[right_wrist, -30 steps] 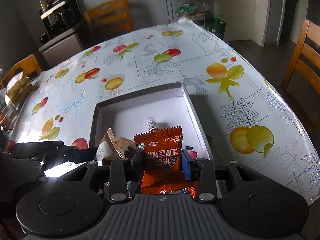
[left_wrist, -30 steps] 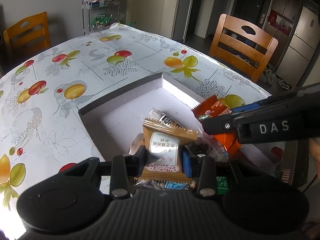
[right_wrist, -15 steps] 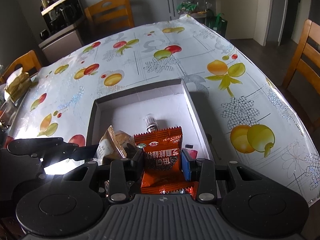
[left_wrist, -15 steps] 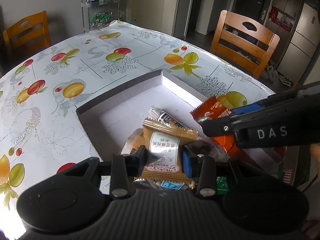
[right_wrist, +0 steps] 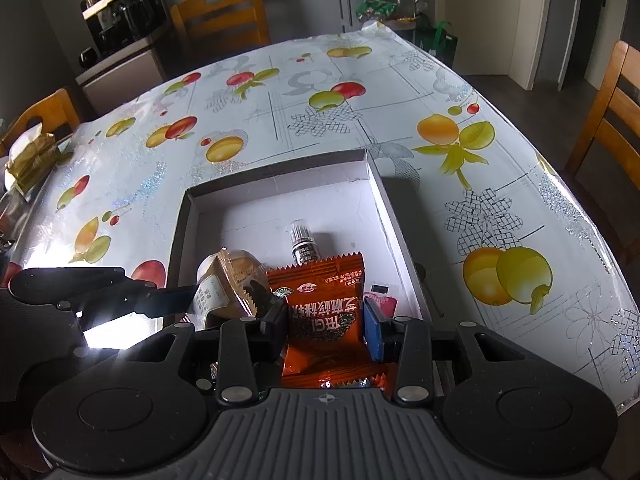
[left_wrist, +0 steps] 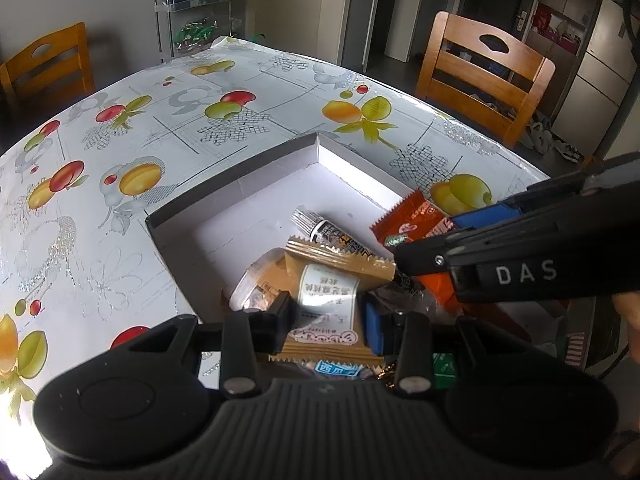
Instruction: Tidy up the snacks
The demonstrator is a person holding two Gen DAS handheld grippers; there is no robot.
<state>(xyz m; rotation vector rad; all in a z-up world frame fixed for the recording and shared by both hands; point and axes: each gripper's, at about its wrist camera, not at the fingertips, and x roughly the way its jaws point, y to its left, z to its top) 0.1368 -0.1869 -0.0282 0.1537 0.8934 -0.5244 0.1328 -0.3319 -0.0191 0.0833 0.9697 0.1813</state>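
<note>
A shallow white box (left_wrist: 256, 184) (right_wrist: 384, 192) sits on the fruit-print table. My left gripper (left_wrist: 329, 322) is shut on a tan snack packet (left_wrist: 328, 304) and holds it over the box's near end. My right gripper (right_wrist: 326, 326) is shut on an orange snack packet (right_wrist: 324, 308), also over the box; it shows in the left wrist view (left_wrist: 416, 220). The tan packet shows in the right wrist view (right_wrist: 224, 284). A black-and-white spouted pouch (left_wrist: 328, 236) (right_wrist: 304, 244) lies on the box floor. More wrapped snacks (left_wrist: 336, 368) lie below the grippers, mostly hidden.
Wooden chairs (left_wrist: 480, 76) (right_wrist: 224, 12) stand round the table. A wire rack with bags (left_wrist: 192, 12) is at the far end. A coffee machine on a cabinet (right_wrist: 120, 16) is at the back left. Yellow packets (right_wrist: 32, 156) lie at the table's left edge.
Both grippers have stayed shut on their packets and lifted slightly back from the box. The box contents have not moved.
</note>
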